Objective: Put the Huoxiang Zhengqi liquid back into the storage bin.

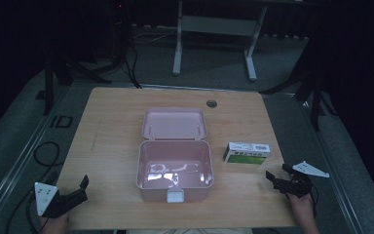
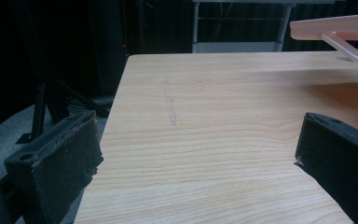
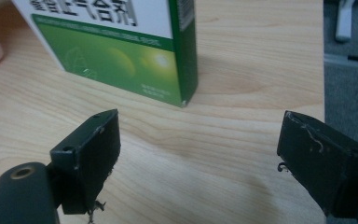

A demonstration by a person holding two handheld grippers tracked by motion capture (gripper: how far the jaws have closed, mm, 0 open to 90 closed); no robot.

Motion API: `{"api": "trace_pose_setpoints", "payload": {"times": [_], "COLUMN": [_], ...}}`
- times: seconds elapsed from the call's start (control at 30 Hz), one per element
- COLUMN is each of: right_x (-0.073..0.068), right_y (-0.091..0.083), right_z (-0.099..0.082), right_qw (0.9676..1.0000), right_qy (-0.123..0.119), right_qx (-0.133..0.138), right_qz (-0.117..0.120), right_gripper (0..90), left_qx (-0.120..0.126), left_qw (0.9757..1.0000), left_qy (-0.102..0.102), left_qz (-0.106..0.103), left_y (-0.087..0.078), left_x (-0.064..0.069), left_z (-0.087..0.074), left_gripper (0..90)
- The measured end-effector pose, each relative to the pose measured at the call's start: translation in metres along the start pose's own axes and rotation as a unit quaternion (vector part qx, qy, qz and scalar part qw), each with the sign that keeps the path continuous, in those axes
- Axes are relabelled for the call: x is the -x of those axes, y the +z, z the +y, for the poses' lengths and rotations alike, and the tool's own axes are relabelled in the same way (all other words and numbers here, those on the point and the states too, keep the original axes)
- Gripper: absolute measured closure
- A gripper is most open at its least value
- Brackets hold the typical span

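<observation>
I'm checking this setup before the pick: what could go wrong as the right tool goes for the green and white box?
The right tool stands open, short of the green and white box; approaching off-centre, it could push the box along the table. The box lies beside the open pink case, so a shove could drive it against the case wall.

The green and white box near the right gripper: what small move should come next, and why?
Probably ease the right gripper forward toward the green and white box until its open jaws stand on either side of it. The right gripper view shows the jaws spread wide with bare wood between them and the box just ahead, untouched. The pink case beside it lies open, likely the box's destination.
</observation>
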State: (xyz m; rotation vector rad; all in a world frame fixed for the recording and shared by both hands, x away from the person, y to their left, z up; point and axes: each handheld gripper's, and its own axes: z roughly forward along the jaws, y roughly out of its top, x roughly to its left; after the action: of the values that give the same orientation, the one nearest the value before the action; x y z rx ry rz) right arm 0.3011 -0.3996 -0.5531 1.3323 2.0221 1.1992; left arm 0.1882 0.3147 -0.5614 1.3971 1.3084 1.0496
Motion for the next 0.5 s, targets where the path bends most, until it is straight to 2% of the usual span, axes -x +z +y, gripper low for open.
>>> {"api": "trace_pose_setpoints", "payload": {"times": [0.1, 0.17, 0.23, 0.27, 0.37, 0.4, 0.5], "right_x": [-0.002, -0.003, -0.002, -0.002, -0.003, -0.004, -0.004], "right_y": [0.001, 0.001, 0.003, 0.006, 0.007, 0.009, 0.01], "right_z": [0.0, 0.0, 0.001, 0.002, 0.002, 0.003, 0.005], "right_qw": [0.9998, 0.9996, 0.9992, 0.9975, 0.9954, 0.9921, 0.9872], "right_qy": [-0.014, -0.022, -0.029, -0.042, -0.061, -0.081, -0.099], "right_qx": [-0.004, -0.01, -0.024, -0.044, -0.056, -0.066, -0.084], "right_qz": [-0.012, -0.013, 0.013, 0.035, 0.048, 0.069, 0.093], "right_gripper": [12.2, 11.7, 12.6, 12.6, 12.6, 12.6, 12.6], "left_qx": [-0.001, 0.0, 0.002, 0.002, 0.003, 0.002, 0.002], "left_qw": [1.0, 1.0, 1.0, 1.0, 1.0, 1.0, 1.0], "left_qy": [-0.001, -0.001, -0.003, -0.004, -0.005, -0.005, -0.004], "left_qz": [0.0, 0.0, -0.001, -0.001, -0.001, -0.001, -0.002], "left_y": [0.0, 0.0, -0.001, -0.001, -0.001, -0.001, -0.001], "left_x": [0.0, 0.0, -0.001, -0.001, -0.001, -0.001, -0.001], "left_z": [0.0, 0.0, 0.0, 0.0, 0.001, 0.001, 0.001], "left_gripper": [0.2, 0.2, 0.2, 0.2, 0.2, 0.2, 0.2]}}
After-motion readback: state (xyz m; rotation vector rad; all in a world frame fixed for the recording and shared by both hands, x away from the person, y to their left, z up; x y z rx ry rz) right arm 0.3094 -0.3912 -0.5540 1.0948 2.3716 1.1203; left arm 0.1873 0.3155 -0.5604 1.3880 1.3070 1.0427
